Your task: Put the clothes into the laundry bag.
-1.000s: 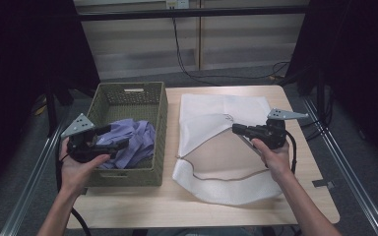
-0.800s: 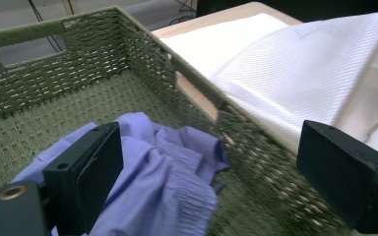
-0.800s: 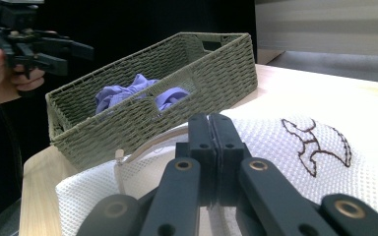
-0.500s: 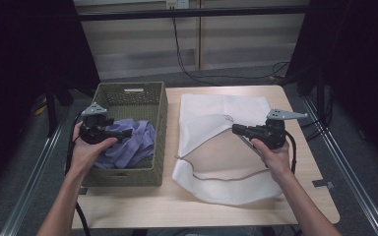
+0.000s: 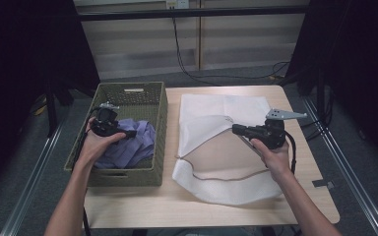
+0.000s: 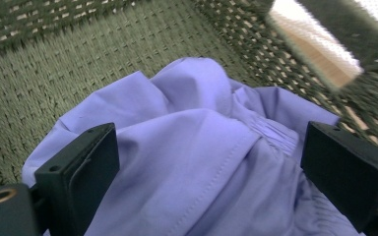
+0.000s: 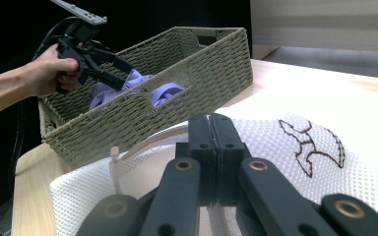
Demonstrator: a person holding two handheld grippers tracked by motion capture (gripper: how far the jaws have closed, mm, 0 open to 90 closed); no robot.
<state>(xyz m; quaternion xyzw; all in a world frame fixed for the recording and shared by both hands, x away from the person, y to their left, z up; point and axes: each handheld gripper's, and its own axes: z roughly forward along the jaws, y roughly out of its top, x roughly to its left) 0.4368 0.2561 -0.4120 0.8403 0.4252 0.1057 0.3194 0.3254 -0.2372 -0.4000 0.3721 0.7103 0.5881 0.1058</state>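
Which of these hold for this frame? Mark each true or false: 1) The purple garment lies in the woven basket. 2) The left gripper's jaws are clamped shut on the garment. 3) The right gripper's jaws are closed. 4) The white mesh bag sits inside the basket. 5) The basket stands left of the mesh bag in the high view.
1) True: the purple garment lies in the woven basket.
2) False: the left gripper has its jaws wide apart over the cloth, and they have just been opening.
3) True: the right gripper has its jaws pressed together over the white mesh bag.
4) False: the bag lies flat on the table, beside the basket.
5) True.
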